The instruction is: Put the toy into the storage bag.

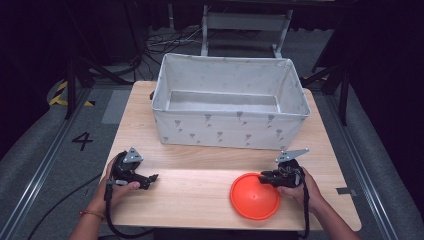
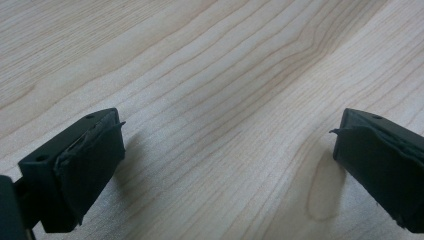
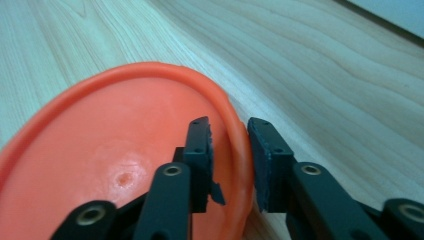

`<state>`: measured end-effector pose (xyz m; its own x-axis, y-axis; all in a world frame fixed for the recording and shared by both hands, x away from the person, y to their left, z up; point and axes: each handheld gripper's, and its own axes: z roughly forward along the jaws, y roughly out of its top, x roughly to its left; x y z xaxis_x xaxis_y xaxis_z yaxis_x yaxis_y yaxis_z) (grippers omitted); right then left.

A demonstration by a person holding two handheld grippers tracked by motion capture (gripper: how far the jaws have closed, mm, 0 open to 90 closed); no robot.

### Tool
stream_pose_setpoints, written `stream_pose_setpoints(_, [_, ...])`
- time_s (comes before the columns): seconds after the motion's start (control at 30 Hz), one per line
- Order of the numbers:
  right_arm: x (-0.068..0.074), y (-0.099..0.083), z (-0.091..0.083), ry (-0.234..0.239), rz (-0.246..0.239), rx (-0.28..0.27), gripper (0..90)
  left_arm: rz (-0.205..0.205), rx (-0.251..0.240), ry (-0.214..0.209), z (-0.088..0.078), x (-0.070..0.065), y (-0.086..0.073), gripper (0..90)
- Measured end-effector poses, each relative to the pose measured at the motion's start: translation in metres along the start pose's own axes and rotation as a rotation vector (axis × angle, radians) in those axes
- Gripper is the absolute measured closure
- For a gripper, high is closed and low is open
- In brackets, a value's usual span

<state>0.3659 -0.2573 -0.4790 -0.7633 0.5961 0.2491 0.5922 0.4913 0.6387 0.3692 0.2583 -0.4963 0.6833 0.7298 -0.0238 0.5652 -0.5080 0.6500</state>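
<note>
Right gripper view, orange bowl (image 3: 115, 165) rim between right gripper (image 3: 230, 145) jaws.

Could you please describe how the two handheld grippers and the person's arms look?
Both the left gripper and the right gripper are black, each topped by a grey three-cornered plate and trailing a black cable. Their jaws are blocky black bars with brass-coloured pivot pins and worn, frayed padding. The forearms are bare, without sleeves; a thin orange band circles the left wrist.

Left hand-held gripper (image 1: 154, 177) black, grey three-cornered plate on top, black cable trailing, orange wristband behind it, right hand-held gripper (image 1: 262, 176) black, brass-coloured screws behind its frayed pads (image 3: 261, 150)
</note>
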Motion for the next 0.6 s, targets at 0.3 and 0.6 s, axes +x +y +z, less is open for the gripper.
stream_pose_setpoints(0.3, [0.006, 0.006, -0.017, 0.032, -0.039, -0.065, 81.8, -0.001, 0.000, -0.001, 0.000, 0.000, 0.000, 0.4])
stream_pose_setpoints(0.6, [0.029, 0.021, -0.037, -0.007, -0.178, -0.074, 82.5, 0.000, -0.001, 0.003, 0.000, 0.000, 0.000, 0.4])
